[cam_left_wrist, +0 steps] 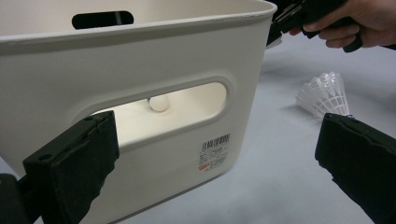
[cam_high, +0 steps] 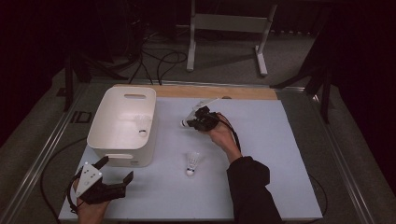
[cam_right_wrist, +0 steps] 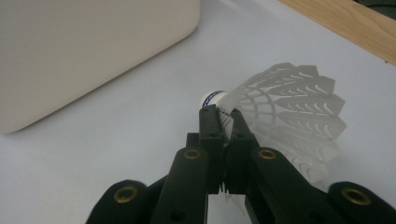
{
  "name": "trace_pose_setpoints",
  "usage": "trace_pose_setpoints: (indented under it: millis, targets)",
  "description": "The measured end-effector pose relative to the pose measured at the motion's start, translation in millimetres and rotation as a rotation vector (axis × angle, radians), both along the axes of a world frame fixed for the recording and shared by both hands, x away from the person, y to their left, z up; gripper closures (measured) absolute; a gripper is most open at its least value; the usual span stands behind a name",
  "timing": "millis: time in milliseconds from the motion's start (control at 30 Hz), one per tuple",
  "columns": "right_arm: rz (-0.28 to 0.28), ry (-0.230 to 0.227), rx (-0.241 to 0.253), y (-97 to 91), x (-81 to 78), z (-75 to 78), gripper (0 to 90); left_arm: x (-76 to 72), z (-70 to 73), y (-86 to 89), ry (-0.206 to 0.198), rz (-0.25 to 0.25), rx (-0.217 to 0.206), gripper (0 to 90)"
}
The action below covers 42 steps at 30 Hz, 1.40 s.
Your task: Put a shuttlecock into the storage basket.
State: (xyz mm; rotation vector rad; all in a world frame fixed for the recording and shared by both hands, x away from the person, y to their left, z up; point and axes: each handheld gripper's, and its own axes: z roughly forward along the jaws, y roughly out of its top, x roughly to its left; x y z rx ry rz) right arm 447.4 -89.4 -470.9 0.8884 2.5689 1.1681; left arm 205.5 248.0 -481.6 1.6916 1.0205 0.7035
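high view shows the pale table (cam_high: pixel 280 154) bearing a white bin (cam_high: pixel 122 125) at its left side, with one shuttlecock (cam_high: pixel 141 125) lying inside it and a second shuttlecock (cam_high: pixel 191 163) resting on the table surface just right of the bin's near corner. near the bin's front wall the left gripper (cam_high: pixel 117 171) is held with its jaws spread wide and nothing between them, while the right gripper (cam_high: pixel 192 120), to the right of the bin, has its jaws pressed together on the skirt of a third shuttlecock (cam_right_wrist: pixel 289 116), whose cork tip points toward the bin.
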Motion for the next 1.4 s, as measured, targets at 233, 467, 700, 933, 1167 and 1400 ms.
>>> trace_pose_setpoints:
  millis: [233, 467, 700, 933, 1167, 1400]
  targets:
    - [-0.005, -0.016, -0.006, -1.0, -1.9, 2.9, 88.5, -0.2, 0.1, 0.1, -0.001, 0.001, 0.0, 0.2]
    - [-0.008, -0.024, -0.003, -1.5, -4.3, 6.0, 88.5, 0.0, 0.0, -0.2, 0.0, 0.0, 0.0, 0.2]
    - [-0.014, -0.035, -0.007, -1.9, -6.4, 9.2, 88.5, 0.0, -0.1, -0.4, 0.001, 0.0, 0.002, 0.2]
    - [-0.027, -0.041, -0.002, -4.9, -7.7, 11.1, 88.5, 0.1, -0.1, -0.4, 0.0, 0.0, 0.001, 0.2]
    - [-0.032, -0.052, -0.004, -8.2, -9.0, 14.5, 88.5, 0.0, 0.1, -0.4, 0.0, 0.0, 0.001, 0.2]
    - [-0.037, -0.054, 0.005, -10.8, -10.6, 17.7, 88.4, -0.1, 0.1, -0.3, 0.001, 0.001, 0.002, 0.2]
